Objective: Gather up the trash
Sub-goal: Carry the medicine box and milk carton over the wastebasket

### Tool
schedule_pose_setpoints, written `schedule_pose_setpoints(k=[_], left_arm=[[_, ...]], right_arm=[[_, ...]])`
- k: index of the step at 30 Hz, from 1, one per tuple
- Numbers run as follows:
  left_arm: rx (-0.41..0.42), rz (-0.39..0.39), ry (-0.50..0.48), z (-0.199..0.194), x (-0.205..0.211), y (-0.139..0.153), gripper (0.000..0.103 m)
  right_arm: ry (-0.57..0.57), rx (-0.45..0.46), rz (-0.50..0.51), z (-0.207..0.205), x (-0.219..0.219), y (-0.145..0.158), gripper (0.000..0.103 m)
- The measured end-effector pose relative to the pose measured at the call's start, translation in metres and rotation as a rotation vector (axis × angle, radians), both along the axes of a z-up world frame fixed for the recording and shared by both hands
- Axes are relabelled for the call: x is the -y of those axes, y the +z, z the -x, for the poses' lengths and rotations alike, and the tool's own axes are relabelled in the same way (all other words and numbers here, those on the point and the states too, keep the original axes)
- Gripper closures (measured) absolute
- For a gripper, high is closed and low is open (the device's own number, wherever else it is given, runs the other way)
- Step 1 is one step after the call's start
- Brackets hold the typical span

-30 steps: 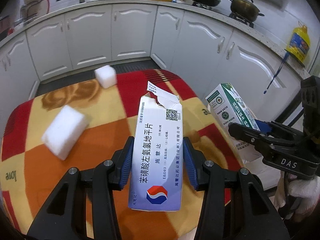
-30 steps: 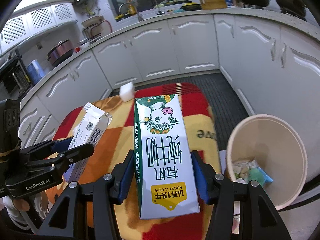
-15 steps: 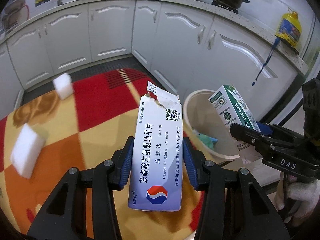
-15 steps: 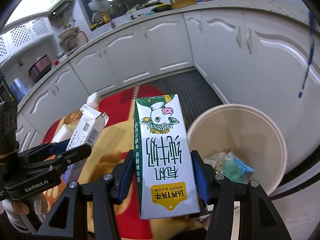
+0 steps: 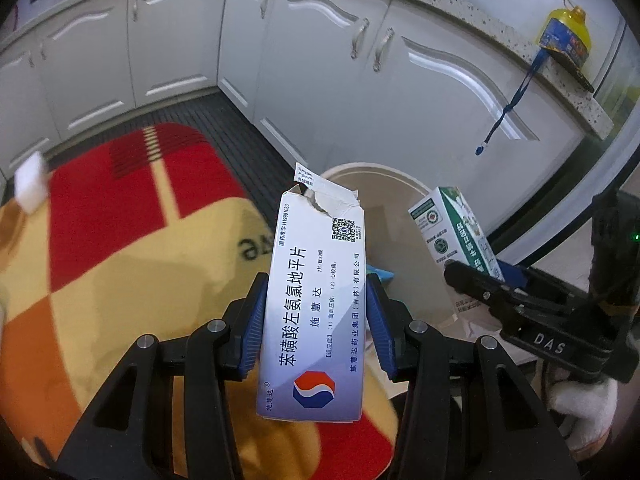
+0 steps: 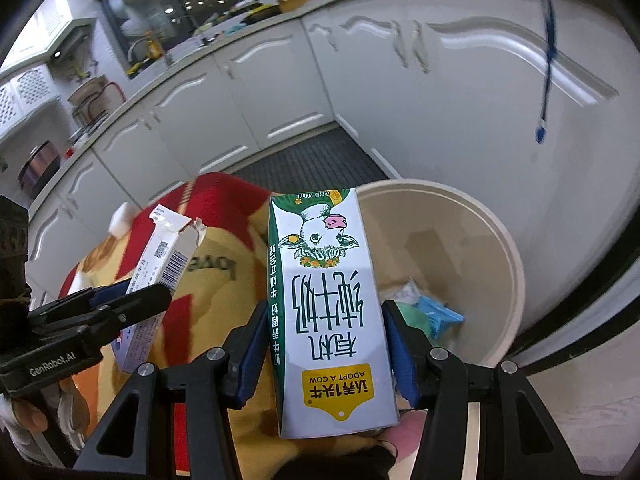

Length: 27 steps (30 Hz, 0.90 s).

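**Left wrist & right wrist views: two boxes held near bin**

Left wrist view, item 1: left gripper (image 5: 316,312), blue pads clamped on both long sides of a white medicine box (image 5: 316,304). Box upright btw the fingers, torn flap at top, red/blue logo near bottom. Box hangs over the edge of the red/yellow/orange blanket (image 5: 120,248), its top edge overlapping the rim of the beige trash bin (image 5: 400,178) in this view.

Item 2: right gripper (image 6: 326,336), pads clenched on a green/white milk carton (image 6: 328,312), cow print upside down, "ADOPT A COW" label nearest the camera. Carton sits just left of the bin opening in right wrist view.

Item 3: trash bin, round, beige, on floor beside white cabinets (image 6: 460,92). Contents: crumpled paper, green & blue scraps (image 6: 436,314).

Item 4: white foam block (image 5: 30,182) at far edge of blanket, blurred.

Cross-ref: right gripper w/ carton visible at right of left wrist view; left gripper w/ medicine box at left of right wrist view. The two grippers are apart, not touching.

Misc: blue cord (image 5: 508,108) hanging from countertop; yellow bottle (image 5: 566,34) on counter.
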<state>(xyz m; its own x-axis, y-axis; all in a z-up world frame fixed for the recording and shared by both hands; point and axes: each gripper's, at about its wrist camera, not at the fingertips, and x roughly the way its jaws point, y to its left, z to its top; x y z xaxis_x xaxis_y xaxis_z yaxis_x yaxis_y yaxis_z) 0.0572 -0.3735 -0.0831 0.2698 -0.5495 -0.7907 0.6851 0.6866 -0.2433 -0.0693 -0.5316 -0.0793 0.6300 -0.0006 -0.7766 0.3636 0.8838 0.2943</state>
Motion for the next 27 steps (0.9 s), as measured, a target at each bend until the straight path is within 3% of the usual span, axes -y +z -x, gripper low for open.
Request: schedule_pose_setpoints(k=[14, 27], left_arm=[[-0.040, -0.014, -0.061, -0.007, 0.063, -0.020, 0.058], [-0.068, -0.025, -0.072, -0.013, 0.082, -0.036, 0.054]], right_arm=[[-0.088, -0.054, -0.038, 0.003, 0.039, -0.031, 0.050], [-0.136, -0.087, -0.045, -0.005, 0.060, -0.051, 0.050]])
